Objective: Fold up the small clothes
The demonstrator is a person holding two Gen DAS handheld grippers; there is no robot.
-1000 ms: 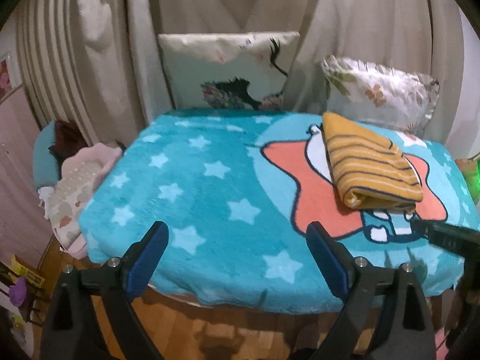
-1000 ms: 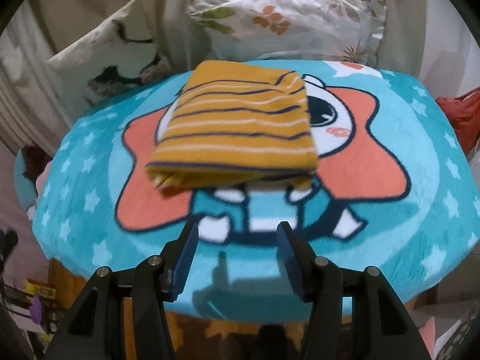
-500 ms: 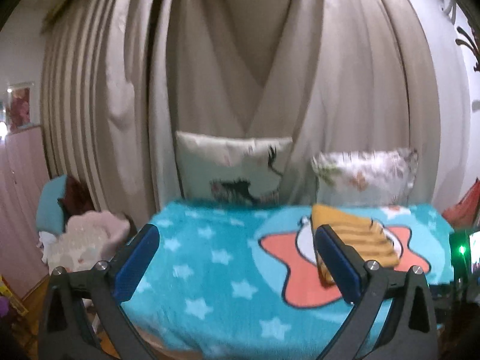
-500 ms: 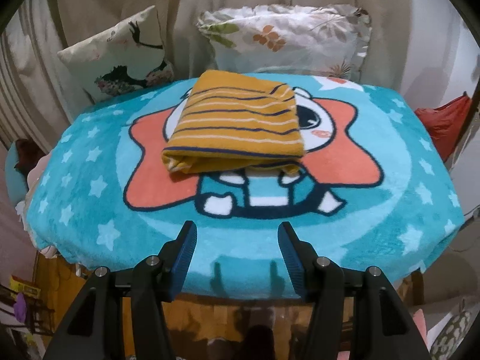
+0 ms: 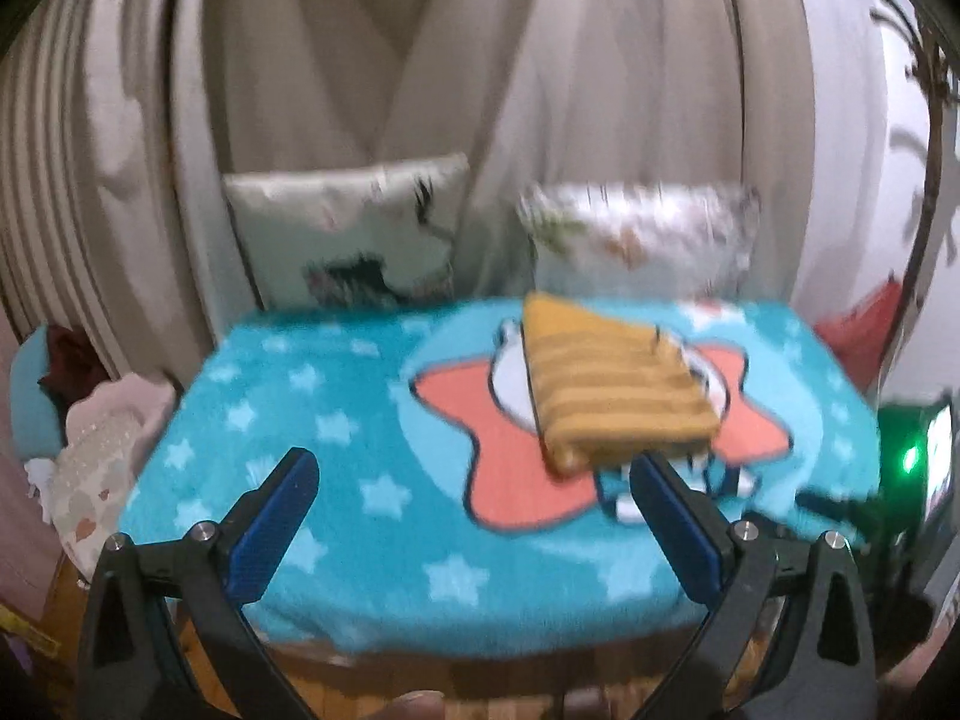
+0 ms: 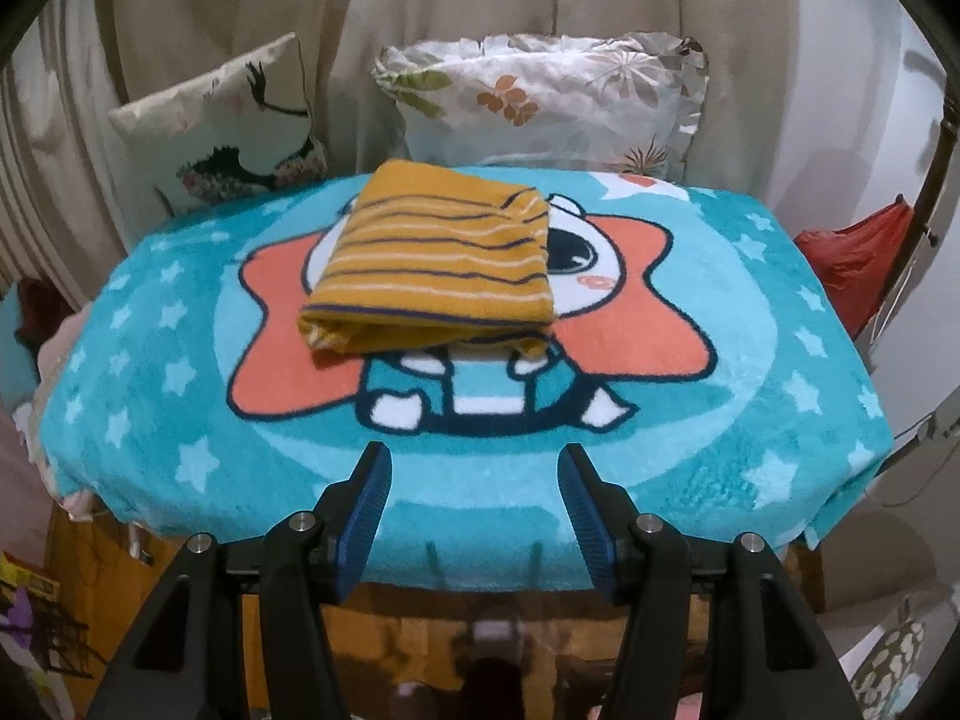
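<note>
Hovering off the near edge of the blanket-covered table [image 6: 708,468], the right gripper [image 6: 474,468] tilts downward at the lower centre of its frame, its blue-padded jaws parted with nothing between them; they have just been opening a little. The left gripper [image 5: 474,480] sits at the bottom of its own blurred frame, jaws spread very wide and empty, having just finished opening too. Neither touches any cloth.

The folded mustard striped garment [image 6: 432,276] lies flat on the teal star blanket, over the orange star and cartoon face, in the upper middle of the right view and right of centre in the left view [image 5: 612,402]. In the right view its long axis runs from the near edge away toward the pillows, its stripes crossing left to right, with the layered open edges facing the gripper. Behind it two pillows [image 6: 540,102] lean against beige curtains [image 6: 198,12].
</note>
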